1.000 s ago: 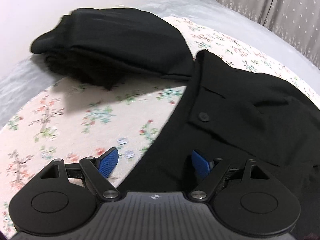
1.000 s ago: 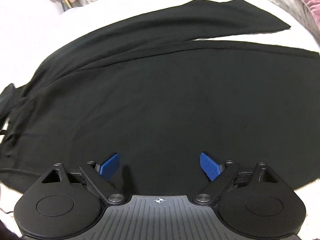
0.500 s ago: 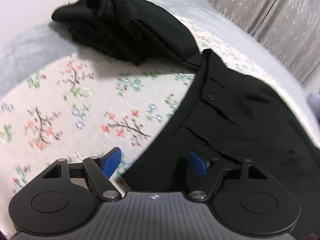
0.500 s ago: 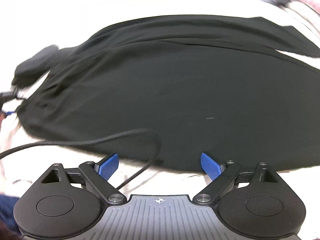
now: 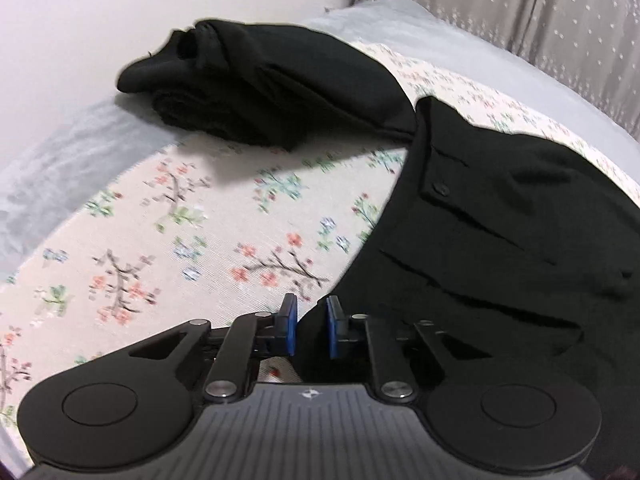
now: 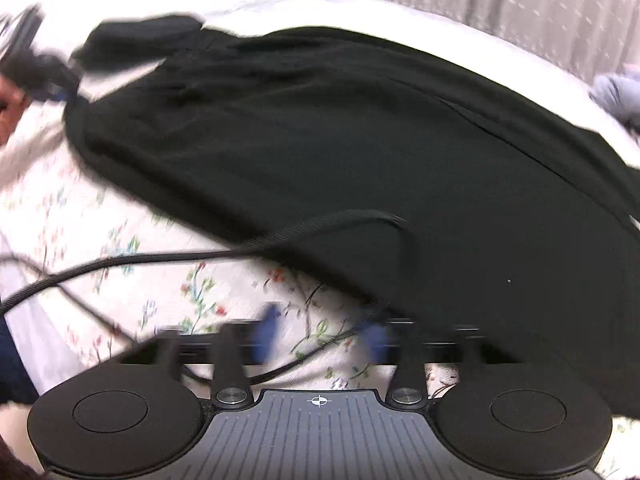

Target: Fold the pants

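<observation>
Black pants lie spread on a floral sheet, waistband and a button toward my left gripper. My left gripper is shut, its blue pads pinching the near corner of the waistband. In the right wrist view the pants stretch across the bed, their near edge just ahead of my right gripper. That gripper is blurred and its jaws are closing. Only sheet and a black cable show between its pads, and the pants' hem lies at the right pad.
A pile of folded black garments sits beyond the waistband near the wall. The floral sheet covers a grey blanket. A dotted curtain hangs behind the bed. The cable loops over the pants' near edge.
My left jaws have come together on the waistband corner. My right gripper has swung and rolled toward the pants' near edge, its jaws have narrowed, and the cable has come into view.
</observation>
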Tool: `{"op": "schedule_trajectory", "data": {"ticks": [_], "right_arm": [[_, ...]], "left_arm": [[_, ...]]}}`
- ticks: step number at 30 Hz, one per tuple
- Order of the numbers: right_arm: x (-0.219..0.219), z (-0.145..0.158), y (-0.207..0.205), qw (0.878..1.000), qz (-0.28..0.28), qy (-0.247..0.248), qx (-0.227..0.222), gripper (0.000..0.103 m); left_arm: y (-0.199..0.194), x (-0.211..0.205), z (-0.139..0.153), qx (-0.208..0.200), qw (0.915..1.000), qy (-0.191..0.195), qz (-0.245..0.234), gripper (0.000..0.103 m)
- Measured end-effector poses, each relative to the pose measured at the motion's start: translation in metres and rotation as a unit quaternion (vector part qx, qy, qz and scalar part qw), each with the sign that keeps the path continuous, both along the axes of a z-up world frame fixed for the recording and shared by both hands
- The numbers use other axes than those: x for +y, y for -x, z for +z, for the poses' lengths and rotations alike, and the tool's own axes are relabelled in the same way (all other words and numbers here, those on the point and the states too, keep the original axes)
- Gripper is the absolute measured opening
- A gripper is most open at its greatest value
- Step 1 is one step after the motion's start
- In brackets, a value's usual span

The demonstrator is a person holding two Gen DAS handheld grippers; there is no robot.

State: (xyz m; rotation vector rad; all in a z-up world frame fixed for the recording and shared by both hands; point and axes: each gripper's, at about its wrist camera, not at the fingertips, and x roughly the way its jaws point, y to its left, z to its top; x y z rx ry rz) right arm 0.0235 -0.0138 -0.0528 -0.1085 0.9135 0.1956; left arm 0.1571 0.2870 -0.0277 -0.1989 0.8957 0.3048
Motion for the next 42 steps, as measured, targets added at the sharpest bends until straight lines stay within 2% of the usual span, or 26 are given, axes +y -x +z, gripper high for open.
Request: {"op": "schedule_trajectory", "data": {"ticks": [6, 17, 19, 21, 22, 24, 26, 28, 30, 32, 36, 39, 42], "right_arm": [[-0.010, 0.021, 0.015, 1.000, 0.004, -0.006, -0.024, 0.015], [-0.024, 0.017, 0.034, 0.997, 0.013, -0.069, 0.021, 0.013], [-0.027, 0.022, 0.035, 0.996, 0.018, -0.084, 0.025, 0.013], [-0.029, 0.033, 0.038, 0.995, 0.027, -0.091, 0.024, 0.017], [-0.031, 0.040, 0.041, 0.995, 0.030, -0.094, 0.019, 0.019], [-0.036, 0.057, 0.045, 0.995, 0.030, -0.094, 0.006, 0.032], [-0.045, 0.074, 0.048, 0.995, 0.026, -0.097, -0.019, 0.056], [-0.063, 0.093, 0.050, 0.993, 0.017, -0.112, -0.043, 0.065], [-0.079, 0.108, 0.045, 0.991, 0.005, -0.123, -0.060, 0.071], [-0.104, 0.121, 0.039, 0.989, -0.017, -0.123, -0.079, 0.084], [-0.163, 0.121, 0.015, 0.986, -0.084, -0.120, -0.085, 0.085], [-0.210, 0.107, -0.010, 0.975, -0.140, -0.160, -0.071, 0.085], [-0.249, 0.094, -0.035, 0.965, -0.190, -0.172, -0.061, 0.085]], "left_arm": [[0.009, 0.016, 0.007, -0.012, 0.9996, 0.024, 0.006, 0.000], [0.015, 0.017, 0.008, -0.008, 0.9996, 0.026, -0.006, 0.000], [0.014, 0.015, 0.006, -0.001, 0.9996, 0.019, -0.021, 0.000], [0.013, 0.012, 0.006, 0.007, 0.9993, 0.005, -0.036, 0.004], [0.014, 0.012, 0.007, 0.007, 0.9993, 0.000, -0.037, 0.010], [0.016, 0.014, 0.011, 0.007, 0.9993, -0.025, -0.028, 0.011], [0.020, 0.022, 0.019, -0.004, 0.9990, -0.042, -0.016, 0.021], [0.024, 0.037, 0.027, -0.020, 0.9994, -0.027, 0.000, 0.032], [0.026, 0.052, 0.034, -0.032, 0.9992, -0.001, 0.023, 0.033], [0.026, 0.059, 0.041, -0.045, 0.9980, 0.021, 0.040, 0.034], [0.010, 0.044, 0.052, -0.061, 0.9972, 0.029, 0.034, 0.039], [-0.014, 0.018, 0.060, -0.065, 0.9972, 0.037, 0.005, 0.045], [-0.043, -0.007, 0.067, -0.065, 0.9957, 0.062, -0.023, 0.048]]}}
